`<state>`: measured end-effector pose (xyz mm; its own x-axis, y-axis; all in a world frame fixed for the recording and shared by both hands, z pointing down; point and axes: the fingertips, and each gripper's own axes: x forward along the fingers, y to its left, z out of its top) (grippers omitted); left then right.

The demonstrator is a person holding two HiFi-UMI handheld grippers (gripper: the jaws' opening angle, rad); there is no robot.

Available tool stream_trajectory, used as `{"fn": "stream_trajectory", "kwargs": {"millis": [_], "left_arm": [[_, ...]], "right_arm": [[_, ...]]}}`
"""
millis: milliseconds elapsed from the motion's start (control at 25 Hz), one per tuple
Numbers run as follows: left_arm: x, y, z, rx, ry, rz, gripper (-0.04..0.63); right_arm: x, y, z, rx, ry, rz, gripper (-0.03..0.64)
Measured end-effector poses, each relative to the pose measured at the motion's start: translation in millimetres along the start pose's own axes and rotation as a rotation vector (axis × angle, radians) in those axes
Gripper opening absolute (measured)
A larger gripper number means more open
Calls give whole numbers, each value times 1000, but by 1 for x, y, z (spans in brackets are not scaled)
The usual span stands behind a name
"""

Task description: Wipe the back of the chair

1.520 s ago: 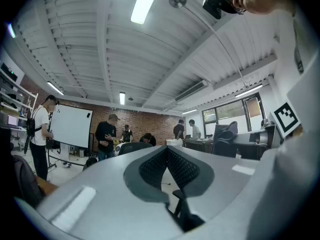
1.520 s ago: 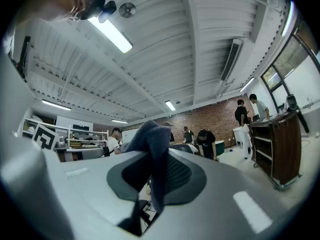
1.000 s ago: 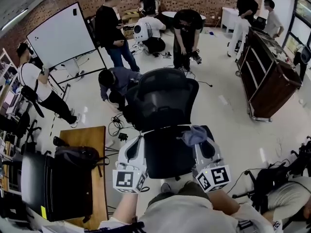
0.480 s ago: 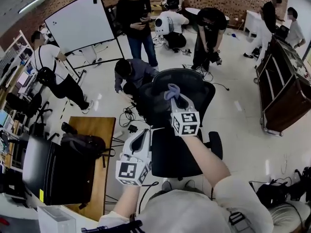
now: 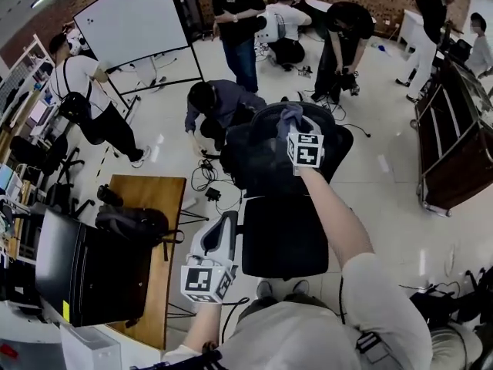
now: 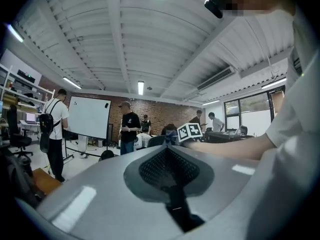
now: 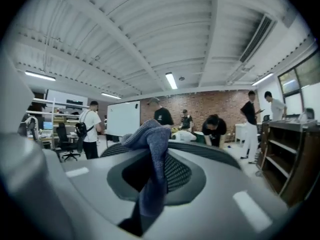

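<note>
Cloth point(image 5: 290, 117) up at the chair back point(image 5: 258, 156); its rear face is turned away, unseen.
Count: one chair, one cloth, two grippers. Right gripper point(image 5: 293, 129) fingers pinch the blue-grey cloth at the backrest's top rim, 12 o'clock from the seat point(image 5: 281, 241); cloth-to-mesh contact is hard to make out. Left gripper point(image 5: 225, 226), fingers pressed together on nothing, sits at the seat's 8 o'clock.

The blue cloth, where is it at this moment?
In the head view the blue cloth sits in the jaws of the right gripper, at the top edge of the black chair back, just above the picture's centre.
</note>
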<state>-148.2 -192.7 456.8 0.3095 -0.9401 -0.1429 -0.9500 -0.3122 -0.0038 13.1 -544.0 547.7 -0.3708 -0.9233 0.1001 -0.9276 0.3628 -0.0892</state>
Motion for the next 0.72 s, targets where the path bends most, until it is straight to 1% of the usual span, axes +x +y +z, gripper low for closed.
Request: {"fn": "stream_trajectory", "kwargs": {"millis": [80,160,200,280,360,400,480,560,600,640,720], "left_arm": [[1,3,1,-11,-22,-41,61],[5,-4,1,-14,-38,-97,61],[8,-10,1,-11,-45,-128,61],[15,-22,-1,-10,-47,-176,61],[21,-33,-1,-6,-43,-202,61],[22,-36,-1,-4,-41,-204,61],[24,-35,-4,-7,-36,-182,61],[26,-30,-6,4,-26,-156,62],[27,-28,-6,8,-20,-142,61],[28,-25,-6,10,-13,-125,61],[26,-18,-10,12,6,-85,61]], "right_arm": [[-23,-49,-7,-7,15,-102,52],[-45,-91,-17,-12,37,-172,52],[-53,-101,-20,-11,41,-184,52],[-59,-102,-21,-15,38,-180,52],[-62,-80,-15,-19,5,-151,52],[-64,-58,-11,-20,-22,-113,52],[-62,5,-15,-54,-65,10,52],[-42,69,-40,-91,-58,125,52],[-26,91,-58,-91,-34,156,52],[-9,104,-77,-80,-3,166,52],[20,114,-108,-61,38,163,52]]}}
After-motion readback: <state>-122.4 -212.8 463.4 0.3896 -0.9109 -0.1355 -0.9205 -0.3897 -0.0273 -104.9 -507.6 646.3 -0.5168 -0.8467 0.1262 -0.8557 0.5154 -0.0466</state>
